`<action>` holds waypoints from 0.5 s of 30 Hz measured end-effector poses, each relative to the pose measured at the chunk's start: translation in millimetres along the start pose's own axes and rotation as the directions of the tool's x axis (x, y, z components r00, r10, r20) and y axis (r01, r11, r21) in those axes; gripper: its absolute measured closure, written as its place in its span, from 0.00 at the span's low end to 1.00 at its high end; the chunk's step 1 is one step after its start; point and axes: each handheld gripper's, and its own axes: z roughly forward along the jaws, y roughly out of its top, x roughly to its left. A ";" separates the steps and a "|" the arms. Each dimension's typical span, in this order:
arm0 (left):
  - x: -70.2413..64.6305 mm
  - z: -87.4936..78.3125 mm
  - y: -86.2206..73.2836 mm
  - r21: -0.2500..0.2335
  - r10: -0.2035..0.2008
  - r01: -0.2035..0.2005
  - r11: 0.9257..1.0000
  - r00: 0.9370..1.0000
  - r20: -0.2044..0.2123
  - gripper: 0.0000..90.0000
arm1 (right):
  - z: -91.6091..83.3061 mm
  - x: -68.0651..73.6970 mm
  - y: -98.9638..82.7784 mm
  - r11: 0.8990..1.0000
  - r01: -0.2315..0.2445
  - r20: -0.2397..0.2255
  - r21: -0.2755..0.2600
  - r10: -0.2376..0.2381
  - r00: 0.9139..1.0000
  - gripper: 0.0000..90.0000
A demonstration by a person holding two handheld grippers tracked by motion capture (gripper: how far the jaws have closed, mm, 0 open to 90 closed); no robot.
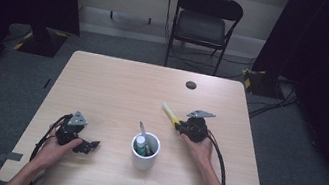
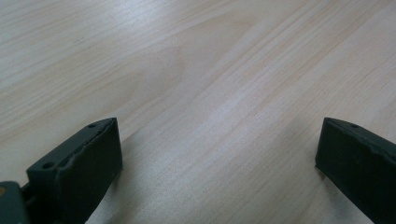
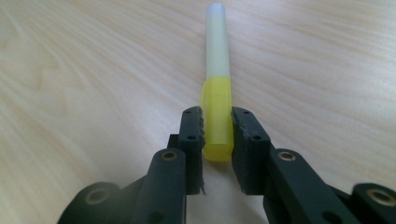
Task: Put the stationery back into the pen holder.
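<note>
Matt pale wood table [image 1: 118, 85] — smooth plastic highlighter [image 3: 217, 100].

A cup [image 1: 145, 152] stands on the table [image 1: 118, 85] near the front edge, pens [image 1: 141, 132] upright inside it. Behind and right of it lies a marker [image 1: 169, 113] (flat on the tabletop). A chair [image 1: 203, 23] stands beyond the table's far edge.

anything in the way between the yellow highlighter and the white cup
Nothing visible. The right tool is shut on the yellow highlighter, and bare table lies between it and the white cup, which already holds pens.
</note>
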 end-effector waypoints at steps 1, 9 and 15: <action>0.0 0.0 0.0 -0.001 0.001 -0.001 1.000 1.000 0.000 0.00 | -1.9 1.4 -1.7 1.000 0.010 -0.005 0.002 -0.010 1.000 0.83; 0.1 -0.1 0.0 0.002 0.002 -0.002 1.000 1.000 0.000 0.00 | -18.1 9.0 -13.4 1.000 0.017 -0.034 0.017 -0.016 0.999 0.83; 0.0 0.0 0.0 0.000 0.001 -0.001 1.000 1.000 -0.001 0.00 | -29.6 20.4 -26.4 0.999 0.041 -0.052 0.034 -0.039 0.998 0.83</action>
